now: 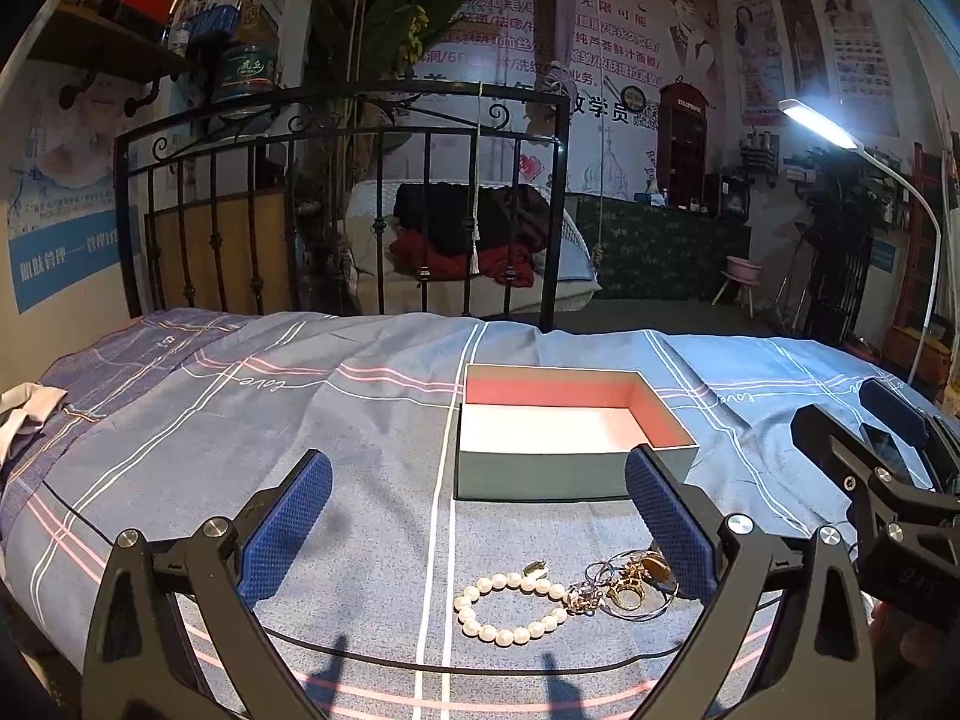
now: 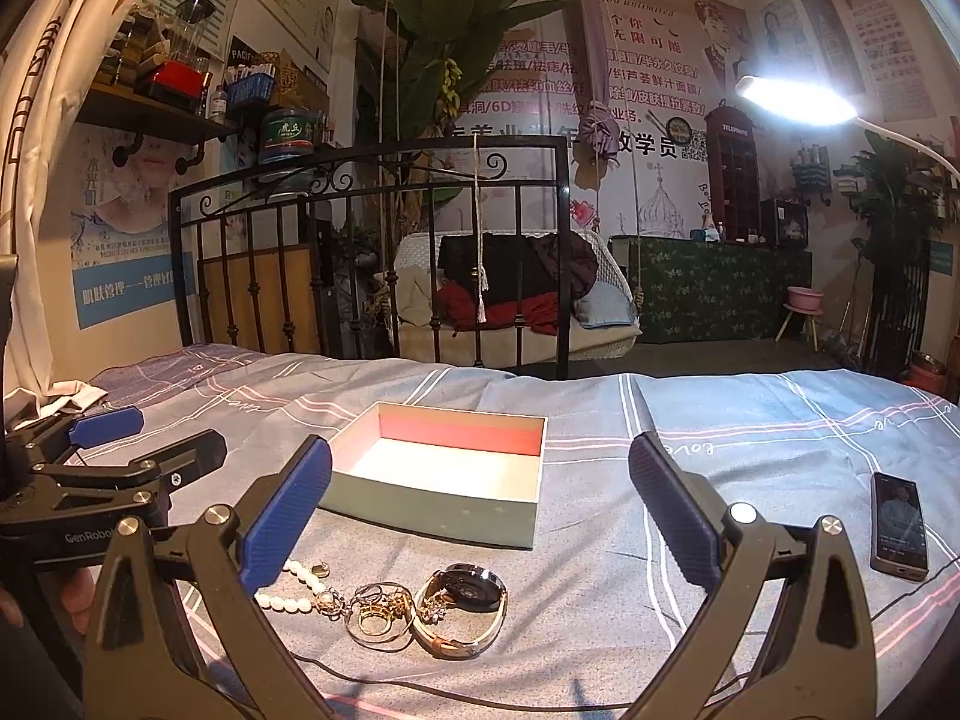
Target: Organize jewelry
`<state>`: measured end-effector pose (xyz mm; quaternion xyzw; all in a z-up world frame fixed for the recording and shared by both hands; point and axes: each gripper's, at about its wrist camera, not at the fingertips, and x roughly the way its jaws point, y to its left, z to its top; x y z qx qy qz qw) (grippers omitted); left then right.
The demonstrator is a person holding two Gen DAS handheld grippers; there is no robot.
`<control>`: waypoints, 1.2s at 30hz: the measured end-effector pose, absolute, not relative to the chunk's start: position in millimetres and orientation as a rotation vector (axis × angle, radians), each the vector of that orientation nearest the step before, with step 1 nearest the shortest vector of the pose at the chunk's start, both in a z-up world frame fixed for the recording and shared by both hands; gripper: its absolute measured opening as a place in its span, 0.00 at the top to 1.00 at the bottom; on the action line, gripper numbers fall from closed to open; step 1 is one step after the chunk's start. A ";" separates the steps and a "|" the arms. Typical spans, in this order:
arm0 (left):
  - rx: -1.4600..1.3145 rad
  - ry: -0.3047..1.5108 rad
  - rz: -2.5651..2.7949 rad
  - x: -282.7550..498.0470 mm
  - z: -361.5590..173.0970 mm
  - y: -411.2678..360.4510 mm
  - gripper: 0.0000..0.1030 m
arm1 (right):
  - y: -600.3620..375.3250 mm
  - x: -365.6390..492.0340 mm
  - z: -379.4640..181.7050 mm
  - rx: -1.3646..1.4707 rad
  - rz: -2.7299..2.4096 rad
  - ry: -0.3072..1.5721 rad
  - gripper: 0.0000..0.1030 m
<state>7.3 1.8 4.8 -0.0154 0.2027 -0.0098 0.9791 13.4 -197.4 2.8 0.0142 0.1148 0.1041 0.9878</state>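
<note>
An open grey box [image 1: 540, 474] with a pink inner wall and white floor sits on the bed; it also shows in the right wrist view [image 2: 438, 510]. In front of it lies a pearl bracelet [image 1: 504, 606], a tangle of gold rings and thin bangles [image 1: 630, 588], and a wristwatch [image 2: 468, 588] with a gold band. The pearl bracelet [image 2: 294, 591], partly hidden by the left finger, and the rings [image 2: 378, 606] also show in the right wrist view. My left gripper [image 1: 477, 516] is open above the jewelry, empty. My right gripper [image 2: 480, 510] is open and empty, just above the pile.
A phone [image 2: 897, 531] lies on the bedspread at the right. A black iron headboard [image 1: 336, 204] stands behind the bed. A lit floor lamp [image 1: 822, 123] arches over from the right. A pale cloth [image 1: 24, 414] lies at the left edge.
</note>
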 end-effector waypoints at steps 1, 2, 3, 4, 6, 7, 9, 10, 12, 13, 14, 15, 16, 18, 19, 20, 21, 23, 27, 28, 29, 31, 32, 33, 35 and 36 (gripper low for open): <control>-0.036 0.411 -0.022 8.1 4.1 2.3 0.06 | -197.7 14.0 2.5 0.027 0.209 0.232 0.06; -0.036 0.411 -0.018 8.8 4.0 2.5 0.06 | -198.0 14.9 2.8 0.026 0.209 0.234 0.06; -0.036 0.406 -0.014 8.8 3.7 2.5 0.06 | -197.1 17.0 4.7 0.025 0.211 0.237 0.06; -0.038 0.404 -0.015 9.0 3.3 2.3 0.06 | -197.5 17.8 4.8 0.024 0.211 0.239 0.06; -0.048 0.396 -0.018 9.9 4.4 3.1 0.06 | -198.0 18.1 6.0 0.026 0.209 0.236 0.06; -0.054 0.389 -0.017 9.7 5.0 3.6 0.06 | -198.2 18.5 7.1 0.026 0.209 0.237 0.06; -0.070 0.375 -0.020 8.6 7.0 4.3 0.06 | -198.1 17.7 6.9 0.028 0.208 0.230 0.06; -0.075 0.373 -0.021 8.8 7.7 5.3 0.06 | -198.2 17.4 7.2 0.029 0.209 0.228 0.05; -0.076 0.375 -0.022 9.3 7.8 5.1 0.07 | -197.6 17.1 7.4 0.030 0.209 0.226 0.06; -0.071 0.375 -0.023 9.0 7.9 4.9 0.07 | -197.9 16.8 6.8 0.031 0.208 0.224 0.06; -0.066 0.376 -0.025 8.8 7.5 4.3 0.07 | -197.7 16.8 6.6 0.033 0.208 0.225 0.06; -0.061 0.377 -0.025 8.4 7.8 4.0 0.06 | -197.8 16.6 6.6 0.035 0.208 0.224 0.06; -0.057 0.377 -0.024 8.5 8.4 3.6 0.06 | -197.7 16.4 6.7 0.036 0.209 0.223 0.06; -0.054 0.372 -0.025 7.1 9.4 3.6 0.06 | -196.7 16.1 7.5 0.036 0.211 0.220 0.05; -0.053 0.371 -0.025 6.1 9.4 4.0 0.06 | -196.0 15.8 8.0 0.036 0.212 0.219 0.06; -0.052 0.374 -0.027 5.4 8.2 4.0 0.06 | -195.5 15.2 7.5 0.037 0.216 0.219 0.06; -0.051 0.376 -0.026 4.8 7.7 4.4 0.06 | -194.7 14.6 6.9 0.037 0.217 0.220 0.06; -0.054 0.380 -0.023 3.4 6.4 4.4 0.06 | -193.8 13.4 5.9 0.036 0.222 0.224 0.06; -0.053 0.385 -0.025 2.2 5.4 5.3 0.06 | -193.4 11.4 5.6 0.033 0.226 0.228 0.06; -0.052 0.386 -0.028 1.6 5.1 5.5 0.06 | -193.3 10.7 5.7 0.033 0.226 0.227 0.06; -0.052 0.387 -0.030 0.9 5.0 5.8 0.06 | -193.7 10.2 6.3 0.033 0.225 0.225 0.06; -0.053 0.388 -0.033 -0.7 5.1 6.1 0.06 | -195.1 9.0 7.1 0.035 0.222 0.222 0.06; -0.051 0.388 -0.034 -1.6 5.5 6.1 0.06 | -195.5 8.2 7.6 0.036 0.221 0.221 0.06; -0.051 0.386 -0.034 -2.4 6.1 5.5 0.06 | -195.5 7.4 8.1 0.036 0.220 0.220 0.06; -0.051 0.383 -0.034 -3.3 7.8 5.5 0.06 | -195.4 6.2 9.1 0.033 0.220 0.220 0.06; -0.052 0.384 -0.035 -3.2 8.3 5.5 0.06 | -196.1 5.0 8.0 0.030 0.218 0.220 0.06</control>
